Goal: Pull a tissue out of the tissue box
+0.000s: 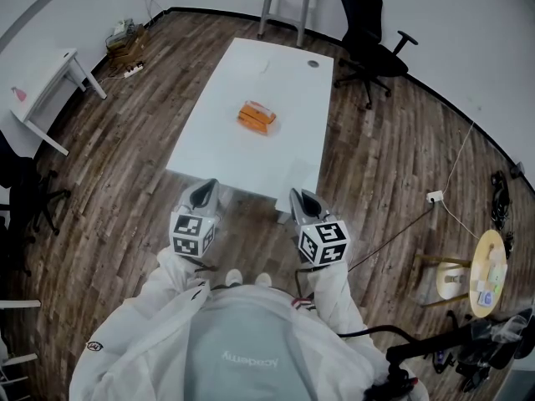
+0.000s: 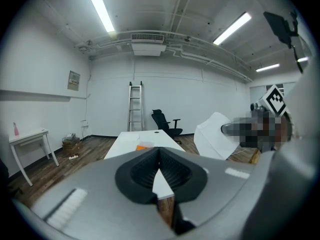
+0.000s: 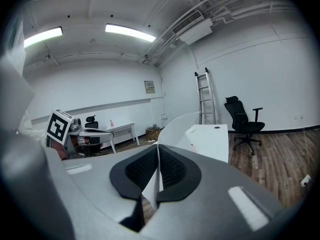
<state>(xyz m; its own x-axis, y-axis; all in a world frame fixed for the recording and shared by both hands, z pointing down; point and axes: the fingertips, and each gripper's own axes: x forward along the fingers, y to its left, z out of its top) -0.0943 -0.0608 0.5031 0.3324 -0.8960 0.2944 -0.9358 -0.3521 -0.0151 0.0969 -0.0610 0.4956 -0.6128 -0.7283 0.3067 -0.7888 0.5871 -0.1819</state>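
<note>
An orange tissue box [image 1: 257,117] lies near the middle of a long white table [image 1: 284,165]. In the head view both grippers hover side by side in front of the table's near end, well short of the box. My left gripper [image 1: 206,185] is shut and holds nothing. My right gripper [image 1: 299,195] is also shut and holds nothing. In the left gripper view the closed jaws [image 2: 160,151] point at the table, and the orange box [image 2: 145,146] shows small just above them. In the right gripper view the closed jaws [image 3: 158,148] sit low, with the table [image 3: 212,136] ahead on the right.
A black office chair [image 1: 372,44] stands by the table's far right corner and a ladder [image 1: 284,2] leans at the far wall. A small white desk [image 1: 46,90] is at the left. A stool with items [image 1: 489,274] and a floor socket with cable [image 1: 434,196] lie to the right.
</note>
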